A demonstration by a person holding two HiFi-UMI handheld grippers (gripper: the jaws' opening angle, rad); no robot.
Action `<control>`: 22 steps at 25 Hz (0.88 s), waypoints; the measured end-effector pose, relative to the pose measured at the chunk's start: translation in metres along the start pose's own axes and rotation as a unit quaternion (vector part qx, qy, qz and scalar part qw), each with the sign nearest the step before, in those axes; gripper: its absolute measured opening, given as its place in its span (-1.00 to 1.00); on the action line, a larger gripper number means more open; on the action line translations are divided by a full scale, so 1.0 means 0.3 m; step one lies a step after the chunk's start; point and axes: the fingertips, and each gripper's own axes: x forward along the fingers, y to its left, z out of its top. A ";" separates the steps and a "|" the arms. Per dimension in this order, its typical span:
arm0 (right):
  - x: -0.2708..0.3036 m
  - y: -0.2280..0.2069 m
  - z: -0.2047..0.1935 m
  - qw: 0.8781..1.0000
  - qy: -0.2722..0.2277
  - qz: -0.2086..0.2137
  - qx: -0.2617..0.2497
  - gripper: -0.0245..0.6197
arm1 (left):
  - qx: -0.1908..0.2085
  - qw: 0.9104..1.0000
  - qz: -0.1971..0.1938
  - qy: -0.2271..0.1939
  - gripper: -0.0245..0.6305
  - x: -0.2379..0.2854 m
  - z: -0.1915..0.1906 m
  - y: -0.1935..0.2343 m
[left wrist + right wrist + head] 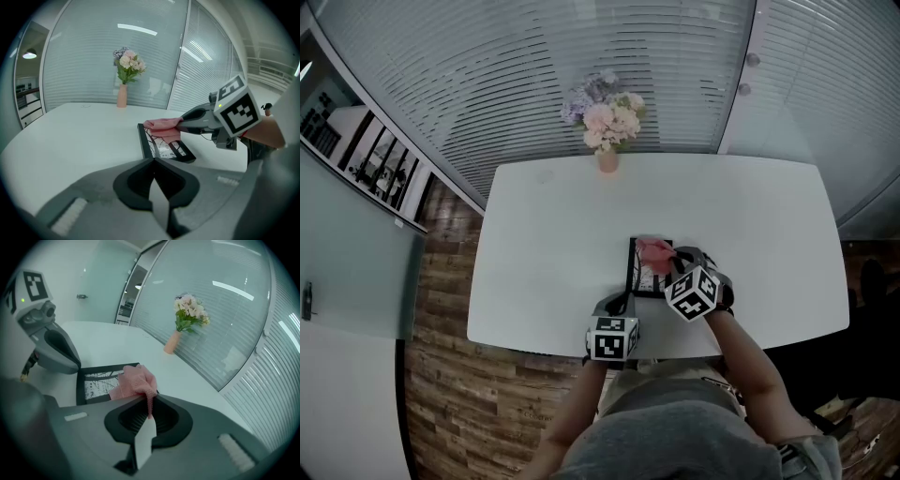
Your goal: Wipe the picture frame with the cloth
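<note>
Room: walls of glass panels with horizontal stripes (534, 75), wood-plank floor (459, 394).

Surface: 1 white tabletop (553, 244), rounded corners, seen from above in the head view.

Item 1: vase (607, 160), pale pink, upright at the middle of the tabletop's far edge, holding a bunch of pink, white and lilac flowers (603, 112).

Item 2: picture frame (643, 280), black border, black-and-white print under the glass. It lies flat on the tabletop close to the near edge, right of centre, well apart from the vase.

Item 3: cloth (653, 249), pink, open weave, bunched. It rests on the far part of the picture frame, covering part of the print and the far border.

Item 4: right gripper (150, 409), grey, with 1 marker cube. Its jaws are closed on a fold of the cloth; the right gripper view shows the fabric pinched between the pads and the rest spilling forward onto the frame. The gripper reaches over the frame from its right side.

Item 5: left gripper (153, 161), grey, with 1 marker cube. Its jaws are pressed together with nothing between them. It sits just beside the frame's near left corner, at the tabletop's near edge; whether it touches the frame cannot be told.

Item 6: the person's 2 forearms, reaching in from the near edge.
</note>
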 end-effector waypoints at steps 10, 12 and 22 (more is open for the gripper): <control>-0.197 0.078 0.030 0.994 -0.064 -0.012 0.091 -0.87 | -0.014 1.000 -0.016 -0.023 -0.92 -0.045 0.005 0.016; -0.239 0.093 0.031 0.991 -0.073 -0.016 0.106 -0.87 | -0.012 0.999 -0.016 -0.027 -0.92 -0.070 0.003 0.009; -0.449 0.228 0.028 0.975 -0.114 -0.025 0.187 -0.87 | -0.006 0.999 -0.021 -0.049 -0.92 -0.273 -0.049 -0.057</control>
